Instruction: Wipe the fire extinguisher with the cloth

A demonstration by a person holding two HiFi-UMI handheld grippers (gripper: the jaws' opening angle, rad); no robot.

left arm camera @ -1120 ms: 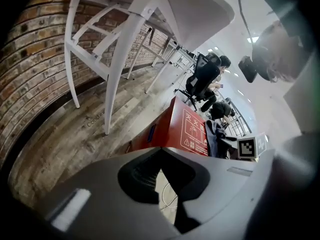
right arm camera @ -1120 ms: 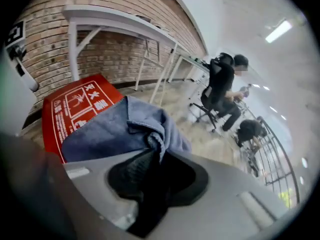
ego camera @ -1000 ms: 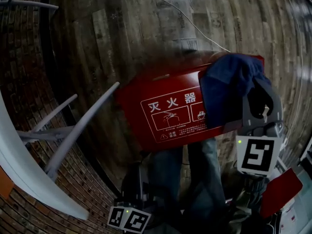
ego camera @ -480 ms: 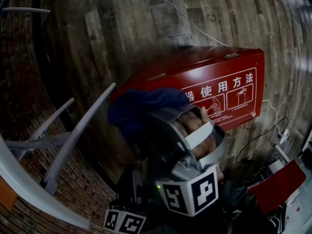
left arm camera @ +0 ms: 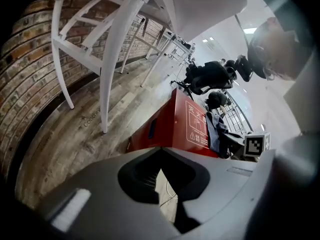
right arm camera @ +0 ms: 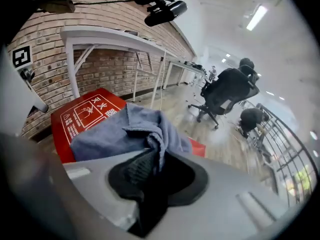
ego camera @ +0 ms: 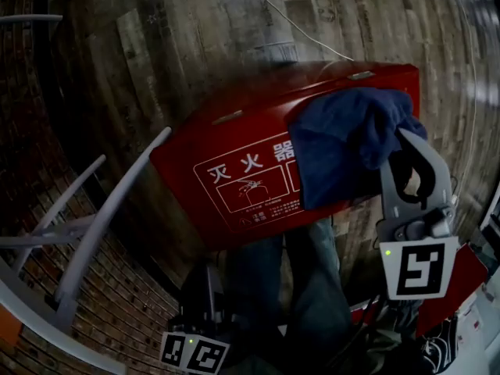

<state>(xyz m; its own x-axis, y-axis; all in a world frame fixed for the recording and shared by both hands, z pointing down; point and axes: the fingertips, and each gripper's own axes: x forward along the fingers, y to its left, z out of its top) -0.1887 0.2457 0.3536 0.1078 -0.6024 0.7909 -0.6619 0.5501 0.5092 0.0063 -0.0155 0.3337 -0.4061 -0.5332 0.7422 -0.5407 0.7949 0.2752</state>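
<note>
A red fire extinguisher box (ego camera: 234, 182) with white print lies on its side on the wooden floor. A blue cloth (ego camera: 344, 143) is draped over its right end. My right gripper (ego camera: 405, 141) is shut on a fold of the cloth and holds it against the box. The right gripper view shows the cloth (right arm camera: 120, 131) bunched between the jaws over the red box (right arm camera: 82, 111). My left gripper (ego camera: 209, 280) hangs low at the bottom edge, shut and empty, apart from the box. From the left gripper view the box (left arm camera: 182, 129) and cloth (left arm camera: 216, 131) lie ahead.
White table legs (ego camera: 101, 217) slant at the left beside a brick wall (ego camera: 31, 131). A thin cable (ego camera: 273, 14) runs across the floor behind the box. The person's legs (ego camera: 305, 287) stand just below the box. An office chair (right arm camera: 225, 91) stands farther off.
My right gripper, at the box's right end a second ago, swept the cloth to the left end and has come back to the right end. The left gripper has stayed put.
</note>
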